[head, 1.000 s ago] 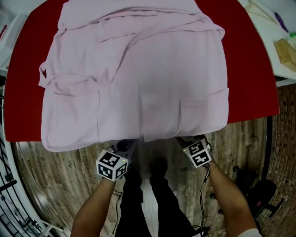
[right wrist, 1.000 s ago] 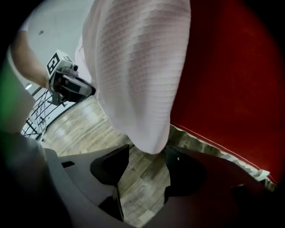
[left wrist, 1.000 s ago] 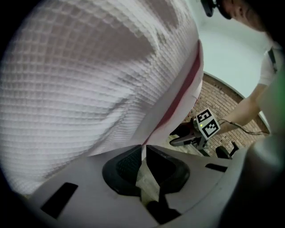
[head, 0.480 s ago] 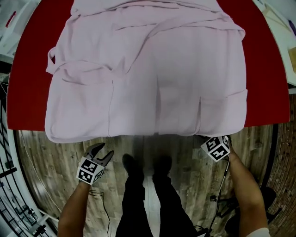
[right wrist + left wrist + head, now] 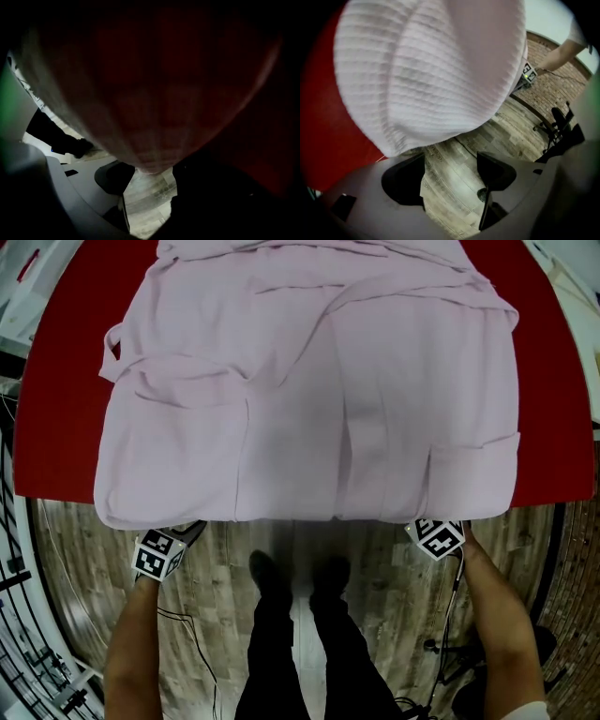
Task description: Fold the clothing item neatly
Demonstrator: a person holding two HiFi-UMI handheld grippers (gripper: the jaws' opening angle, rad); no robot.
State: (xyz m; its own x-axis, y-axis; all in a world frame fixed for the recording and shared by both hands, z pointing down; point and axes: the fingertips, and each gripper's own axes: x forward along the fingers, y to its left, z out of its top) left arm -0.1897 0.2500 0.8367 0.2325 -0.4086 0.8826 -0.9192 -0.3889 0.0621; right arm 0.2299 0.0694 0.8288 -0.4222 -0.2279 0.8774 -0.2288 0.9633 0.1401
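A pale pink waffle-weave garment [image 5: 309, 399] lies spread on the red table [image 5: 56, 427], its near hem hanging over the front edge. My left gripper [image 5: 183, 532] sits just below the hem's left corner. Its jaws have just been opening and now stand open. In the left gripper view the pink garment [image 5: 431, 70] hangs above the left gripper [image 5: 449, 173], with only floor between the jaws. My right gripper [image 5: 427, 524] is under the right corner, its jaws slightly wider than before and open. In the dark right gripper view the garment's corner [image 5: 150, 117] dips toward the right gripper [image 5: 150, 180], unpinched.
The person's legs [image 5: 291, 634] stand on the wood plank floor [image 5: 225, 549] close to the table's front edge. A chair base [image 5: 487, 662] is at the lower right, a metal rack [image 5: 28, 652] at the lower left. White tables [image 5: 572, 277] flank the red one.
The left gripper went from the middle of the near hem to the left corner and opened. The right gripper shifted right to the right corner. The garment lies flatter along its near edge.
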